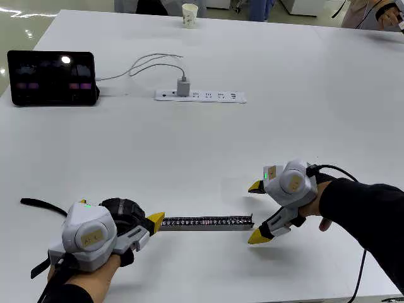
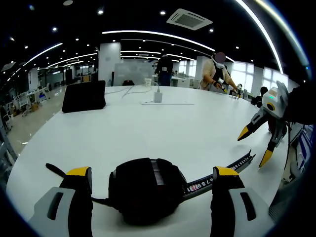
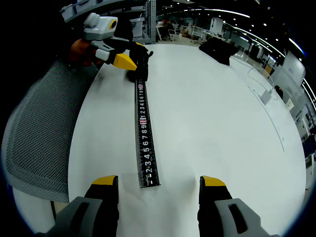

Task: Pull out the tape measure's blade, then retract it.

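Note:
The black tape measure (image 1: 124, 211) lies at the near left of the white table (image 1: 208, 151), its black wrist strap (image 1: 39, 205) trailing left. Its blade (image 1: 205, 222) is drawn out to the right and lies flat. My left gripper (image 1: 140, 218) is open around the case (image 2: 145, 190), with a small gap showing on each side. My right gripper (image 1: 256, 212) is open at the blade's free end. In the right gripper view the blade end (image 3: 149, 181) lies between and just ahead of the fingertips (image 3: 105, 180), untouched, and the blade (image 3: 142, 123) runs away toward the left gripper (image 3: 118, 55).
A dark tablet (image 1: 52, 77) stands at the far left. A white power strip (image 1: 201, 96) with a plugged-in charger (image 1: 183, 86) and cables lies mid-table. A paper cup (image 1: 189, 15) is at the far edge. People (image 2: 217, 71) stand beyond the table.

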The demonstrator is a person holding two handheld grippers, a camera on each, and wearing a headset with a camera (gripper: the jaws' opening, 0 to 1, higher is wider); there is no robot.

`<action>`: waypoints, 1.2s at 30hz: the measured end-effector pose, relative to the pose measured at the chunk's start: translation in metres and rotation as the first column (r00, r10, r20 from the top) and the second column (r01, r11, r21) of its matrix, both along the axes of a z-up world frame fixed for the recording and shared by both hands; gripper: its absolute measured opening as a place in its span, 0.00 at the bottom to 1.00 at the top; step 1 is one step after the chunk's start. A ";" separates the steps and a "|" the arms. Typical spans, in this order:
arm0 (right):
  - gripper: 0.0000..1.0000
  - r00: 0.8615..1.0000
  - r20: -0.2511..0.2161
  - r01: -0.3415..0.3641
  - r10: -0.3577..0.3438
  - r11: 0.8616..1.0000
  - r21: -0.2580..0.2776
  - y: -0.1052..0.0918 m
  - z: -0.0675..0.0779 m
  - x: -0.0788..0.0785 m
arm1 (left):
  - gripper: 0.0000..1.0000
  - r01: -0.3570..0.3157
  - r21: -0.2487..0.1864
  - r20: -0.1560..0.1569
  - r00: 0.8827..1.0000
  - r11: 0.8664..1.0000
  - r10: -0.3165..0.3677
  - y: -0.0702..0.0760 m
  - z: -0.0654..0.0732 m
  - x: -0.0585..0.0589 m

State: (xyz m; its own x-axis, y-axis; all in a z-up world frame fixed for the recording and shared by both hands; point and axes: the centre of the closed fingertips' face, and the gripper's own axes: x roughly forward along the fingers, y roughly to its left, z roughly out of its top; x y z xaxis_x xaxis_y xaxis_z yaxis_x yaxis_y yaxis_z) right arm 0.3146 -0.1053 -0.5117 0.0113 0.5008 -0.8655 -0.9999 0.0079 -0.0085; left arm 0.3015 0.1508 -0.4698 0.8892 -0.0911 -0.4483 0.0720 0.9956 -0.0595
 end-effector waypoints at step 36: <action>0.11 0.994 0.011 -0.107 0.109 0.990 -0.087 -0.001 -0.009 -0.011 | 0.91 -0.006 0.001 -0.027 1.000 1.000 0.006 0.001 -0.008 -0.003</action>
State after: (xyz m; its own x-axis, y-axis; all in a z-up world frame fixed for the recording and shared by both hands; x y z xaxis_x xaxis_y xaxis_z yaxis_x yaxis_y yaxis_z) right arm 0.3039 -0.1064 -0.5211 -0.0248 0.4238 -0.9054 -0.9946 -0.1015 -0.0203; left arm 0.2987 0.1521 -0.4782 0.8772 -0.0856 -0.4725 0.0644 0.9961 -0.0609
